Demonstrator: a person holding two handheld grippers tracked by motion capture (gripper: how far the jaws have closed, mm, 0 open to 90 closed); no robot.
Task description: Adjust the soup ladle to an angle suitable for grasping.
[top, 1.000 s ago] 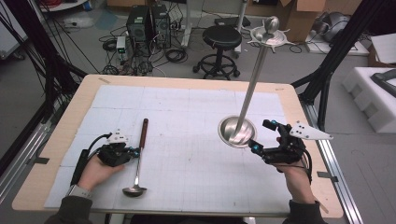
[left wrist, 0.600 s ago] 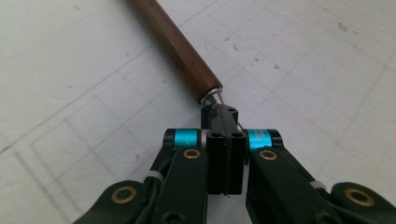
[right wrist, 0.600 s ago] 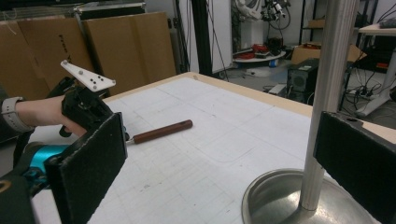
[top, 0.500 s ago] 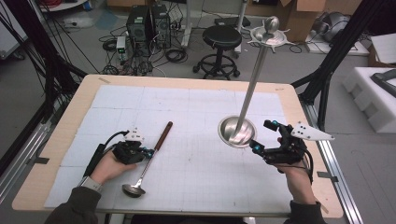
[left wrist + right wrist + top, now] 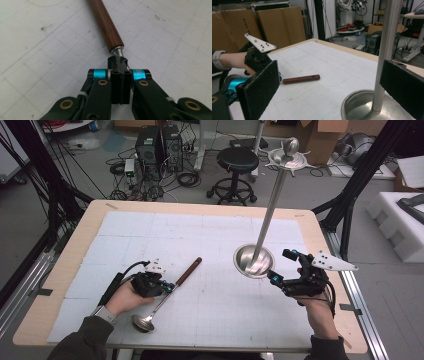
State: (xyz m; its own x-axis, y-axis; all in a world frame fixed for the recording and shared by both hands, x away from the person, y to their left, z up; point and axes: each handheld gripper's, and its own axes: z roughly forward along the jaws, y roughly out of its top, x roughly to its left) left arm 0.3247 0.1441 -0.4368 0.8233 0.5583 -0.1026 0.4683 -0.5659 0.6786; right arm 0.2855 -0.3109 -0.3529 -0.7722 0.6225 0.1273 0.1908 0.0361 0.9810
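Swung further since half a second ago: ladle (image 5: 165, 295) now slanting up toward the right across the white mat (image 5: 200, 235), metal shaft pinched just below the wooden handle (image 5: 105, 23) by the closed left gripper (image 5: 167, 287). Partly hidden in the high view under that gripper and hand; bowl end cut off in the left gripper view. Spread wide, right gripper (image 5: 284, 267) beside the steel stand (image 5: 255, 261), its pole (image 5: 384, 50) between the pads without touching; stool (image 5: 237, 162) and cardboard boxes (image 5: 279, 23) beyond the table.
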